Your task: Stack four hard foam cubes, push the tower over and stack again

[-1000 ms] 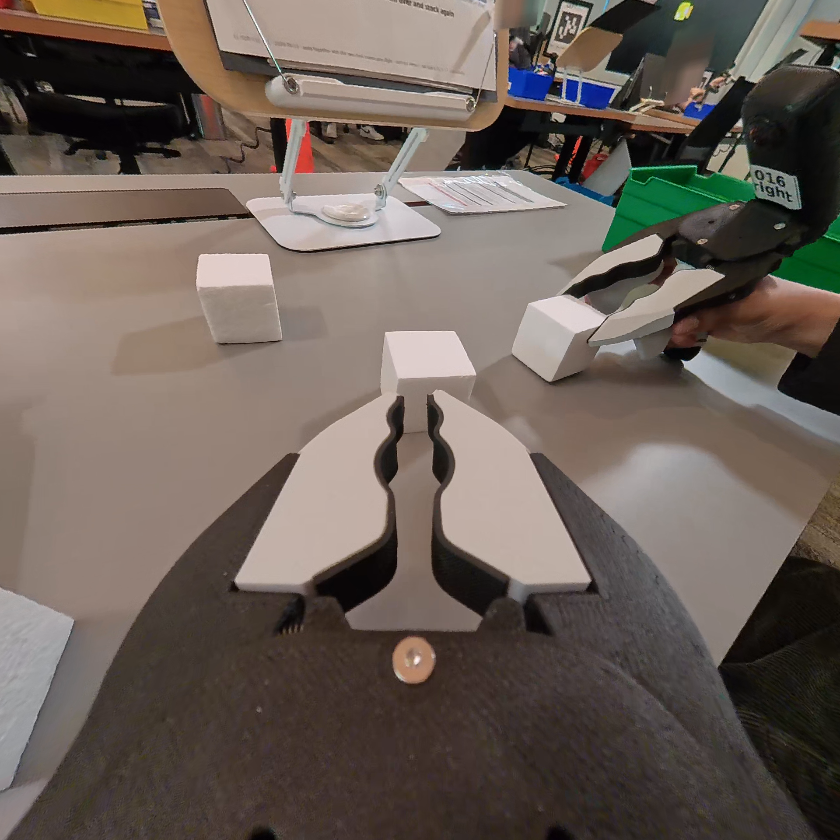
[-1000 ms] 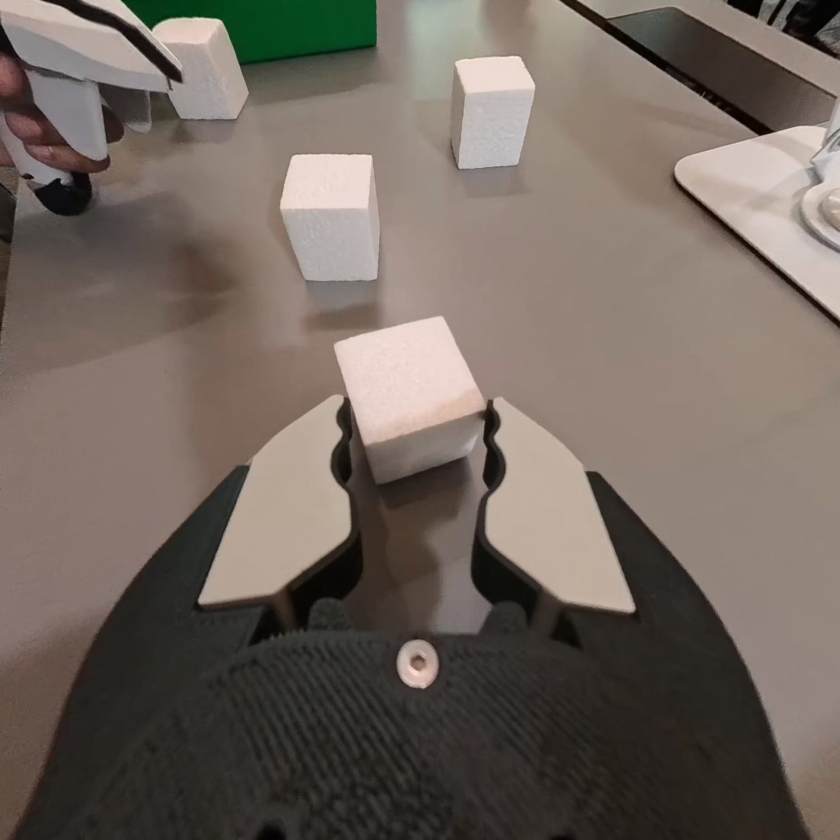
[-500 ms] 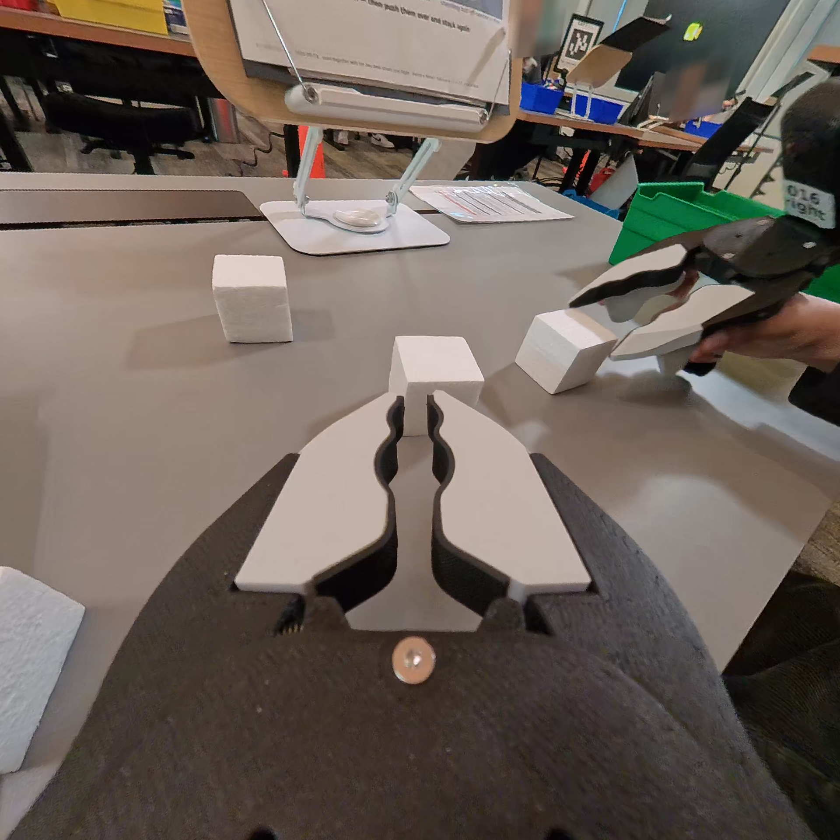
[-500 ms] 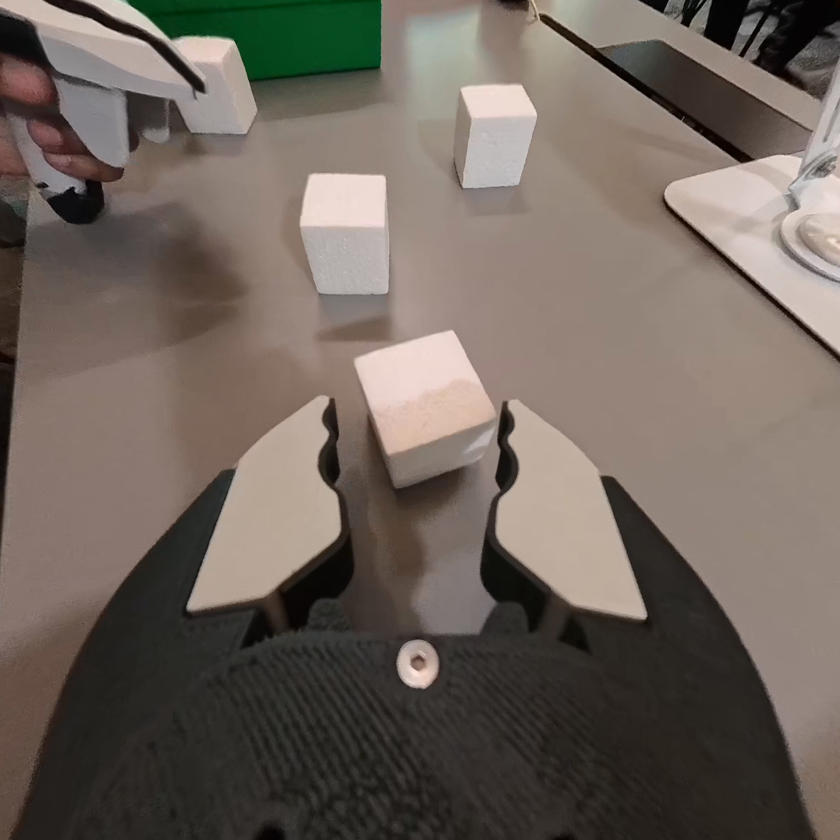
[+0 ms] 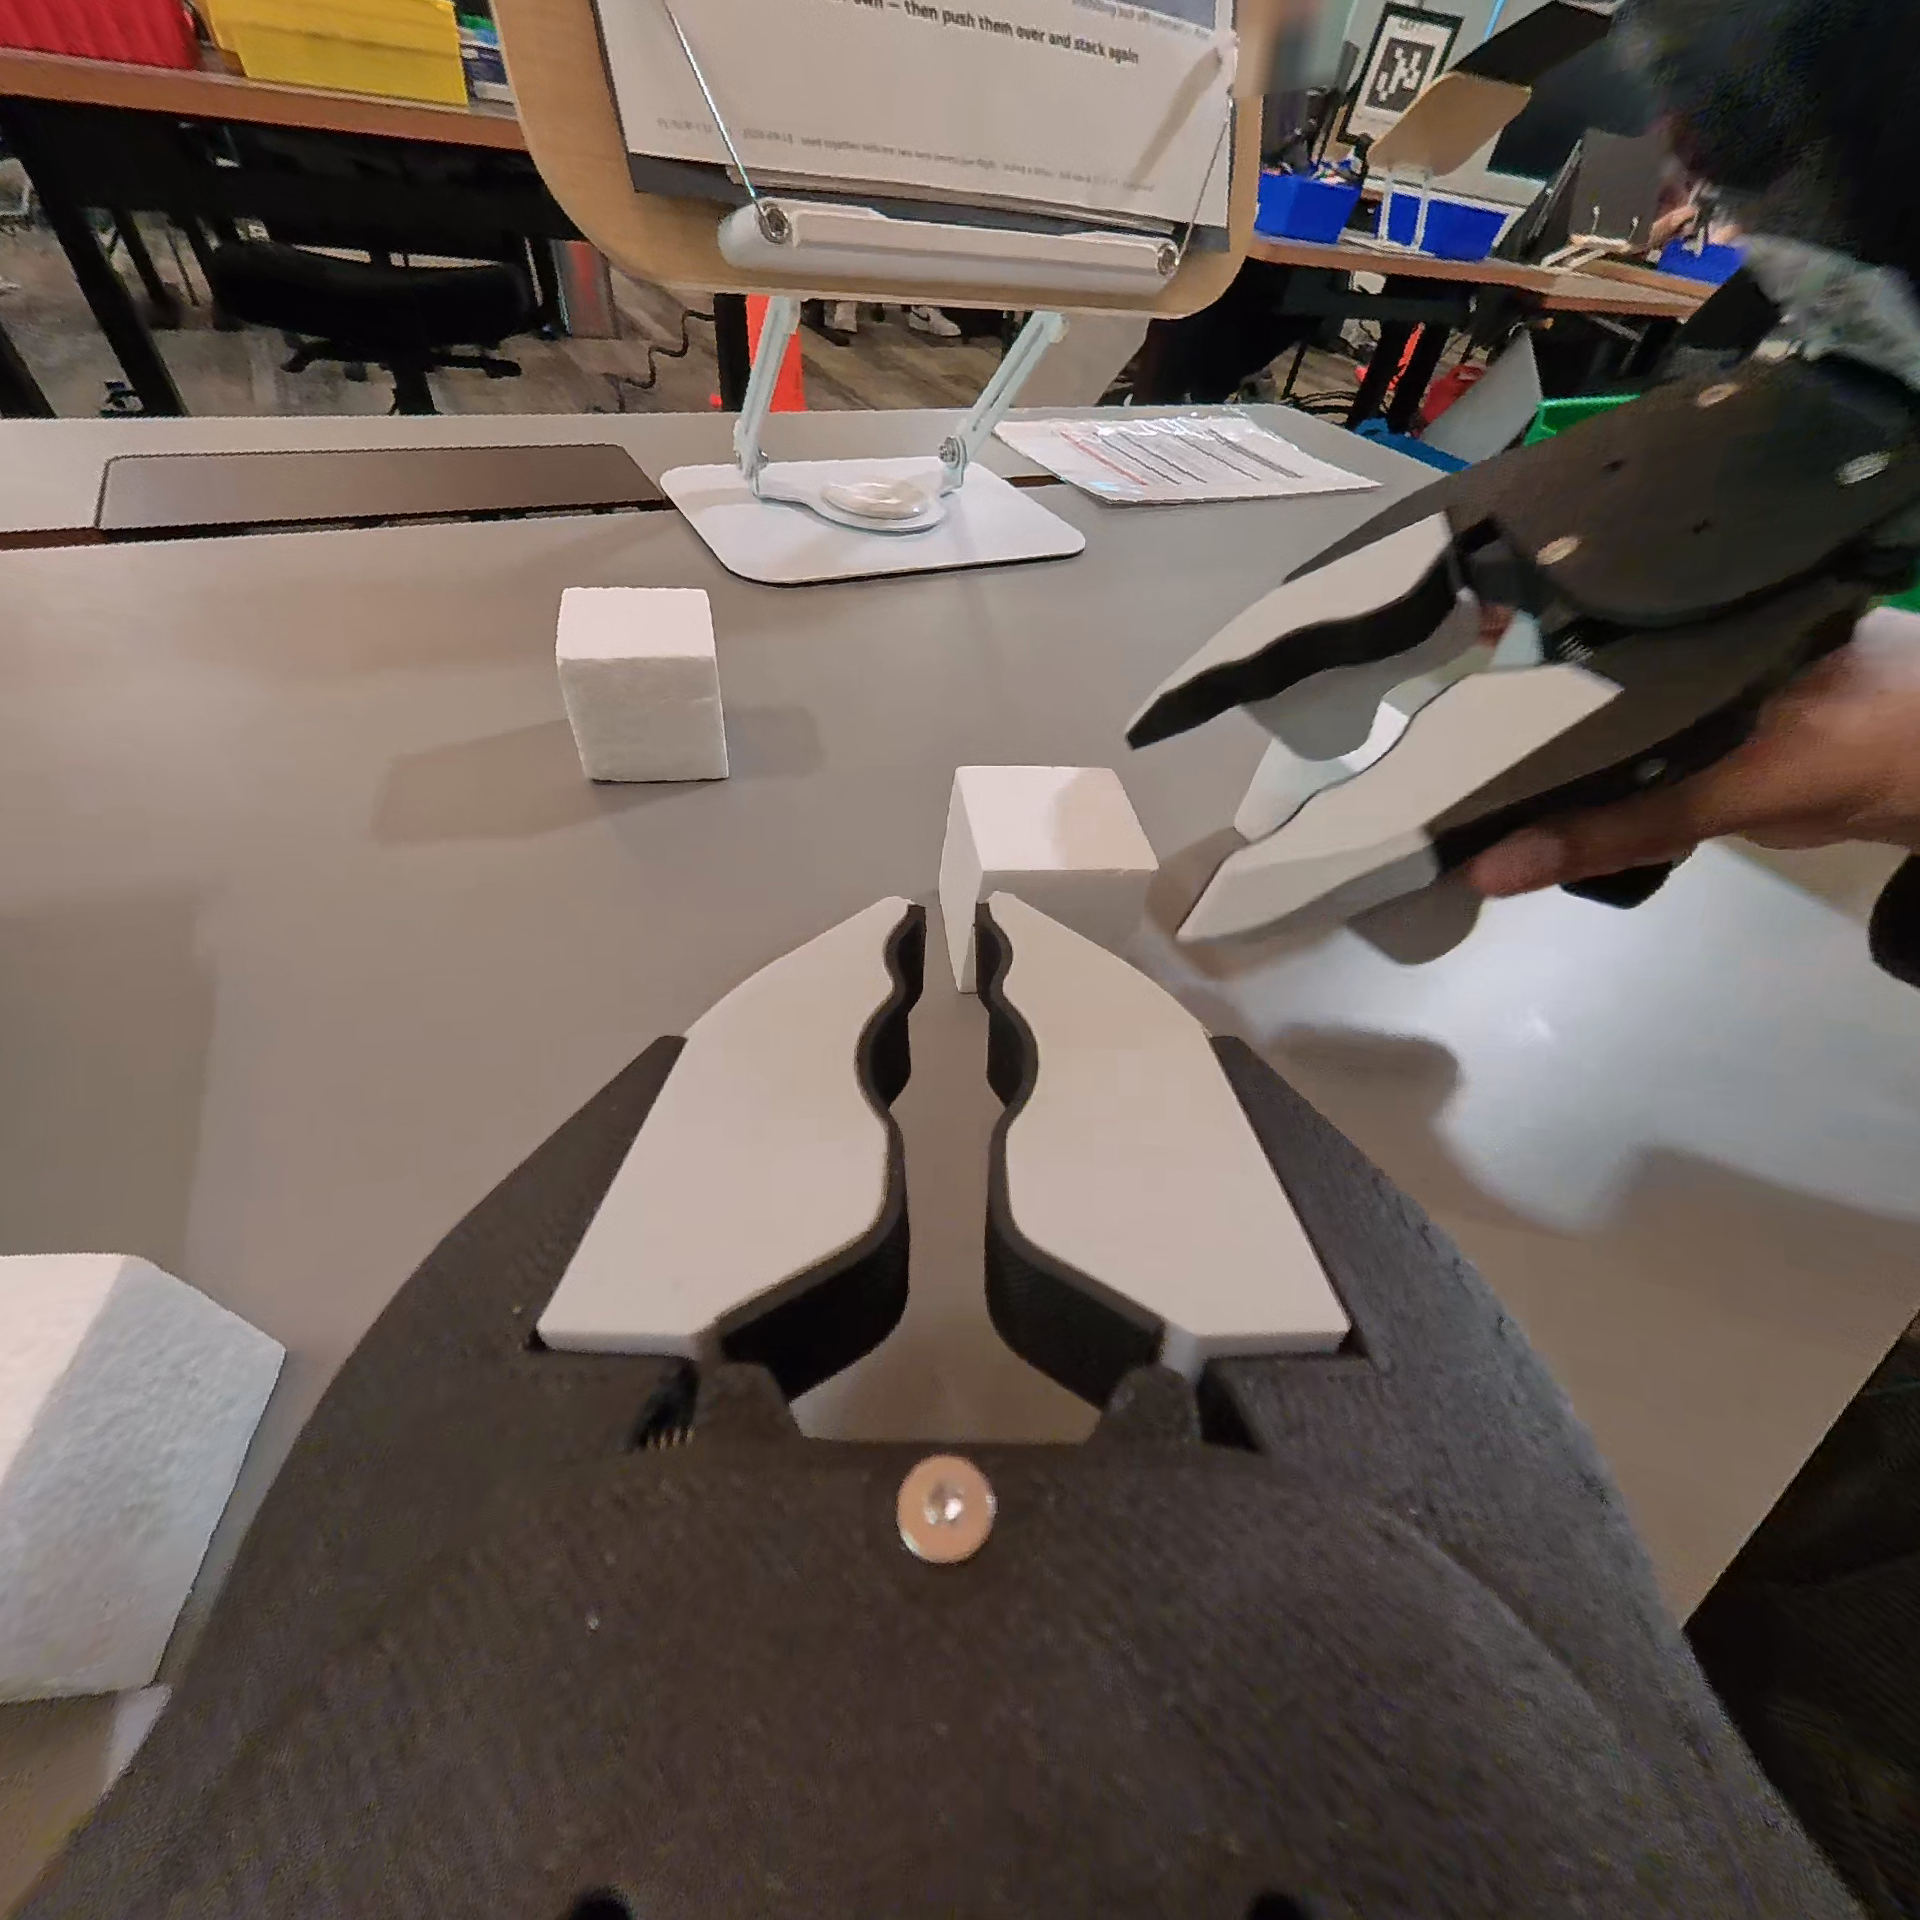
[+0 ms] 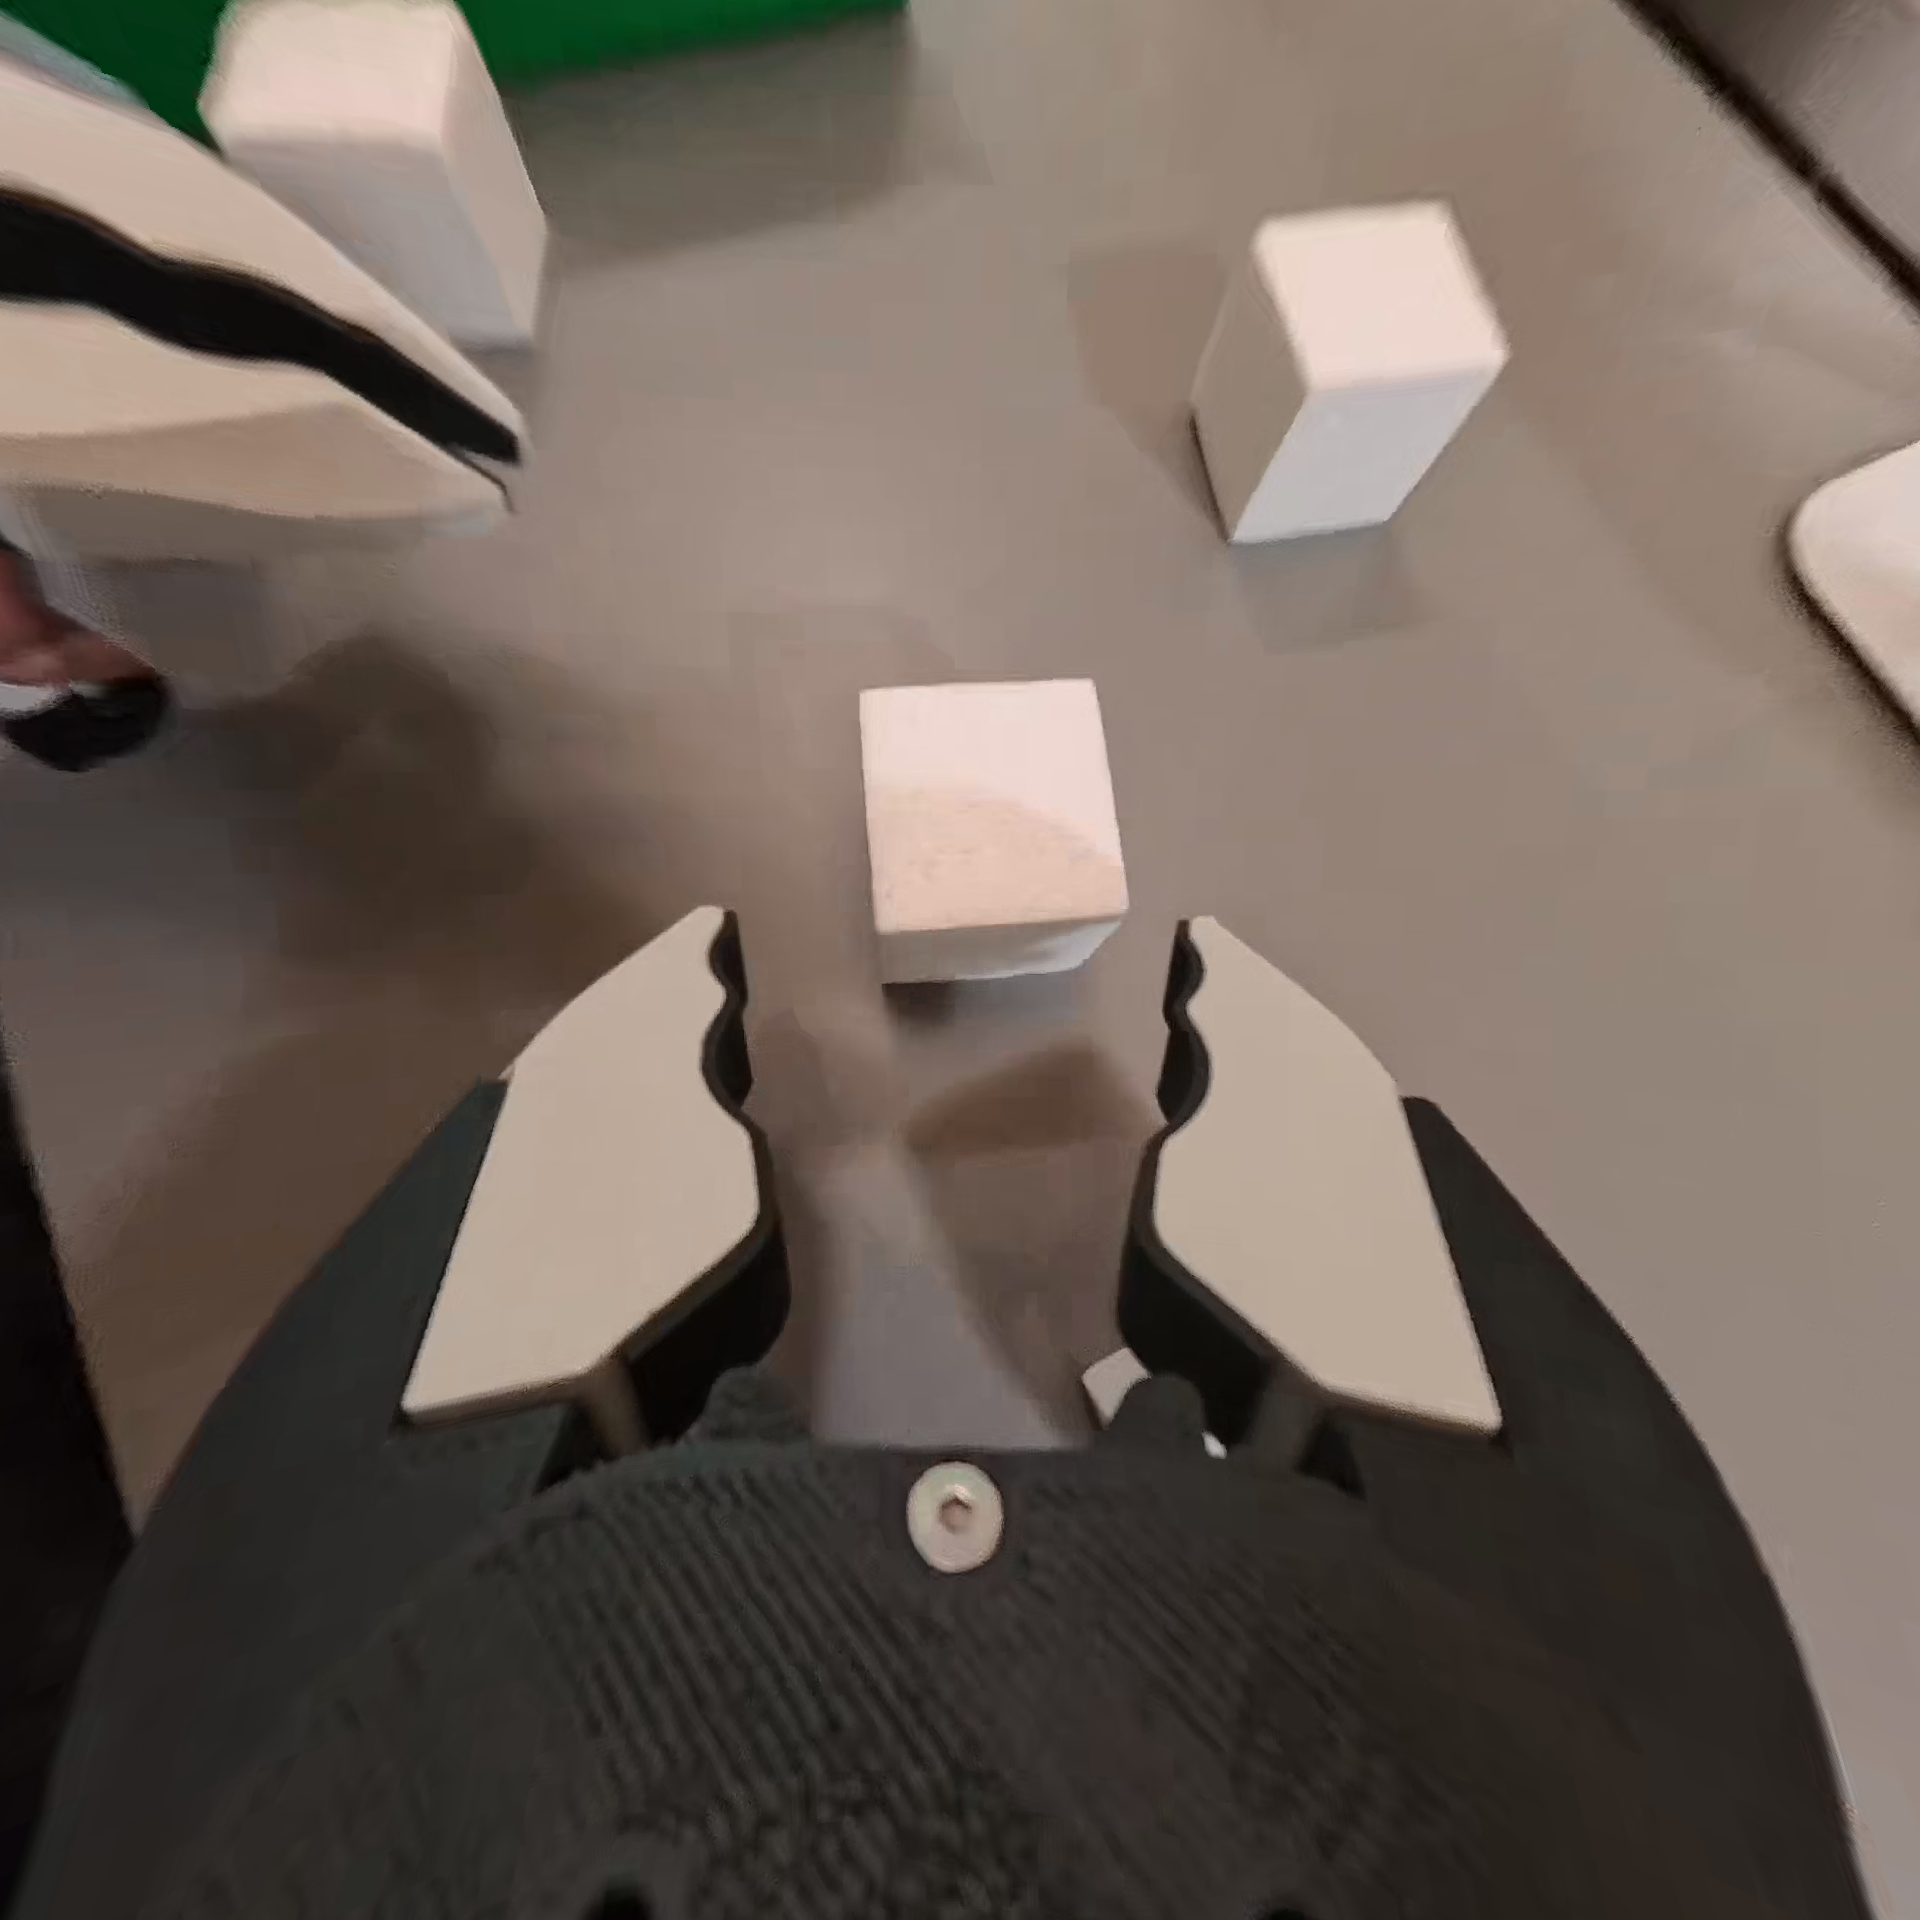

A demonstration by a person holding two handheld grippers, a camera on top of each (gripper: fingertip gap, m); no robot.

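A white foam cube [image 5: 1049, 821] stands on the grey table [image 5: 312, 935] just beyond the tips of my left gripper [image 5: 945, 909], which is shut and empty. My right gripper [image 6: 954, 925] is open and empty, and the same cube [image 6: 987, 790] lies just past its fingertips. In the left wrist view the right gripper [image 5: 1164, 831] comes in from the right, raised above the table, and half hides a second cube [image 5: 1283, 790] under its fingers. The left gripper [image 6: 499, 468] shows blurred at the upper left of the right wrist view.
A third cube [image 5: 639, 681] stands farther back near the white base of a document stand [image 5: 873, 520]; it also shows in the right wrist view [image 6: 1351, 374]. A fourth cube [image 5: 104, 1455] sits beside my left gripper. A green bin [image 6: 675, 31] lies beyond.
My right gripper opened off the cube it gripped, rose, and moved over it toward the middle cube. My left gripper stayed shut and tilted slightly.
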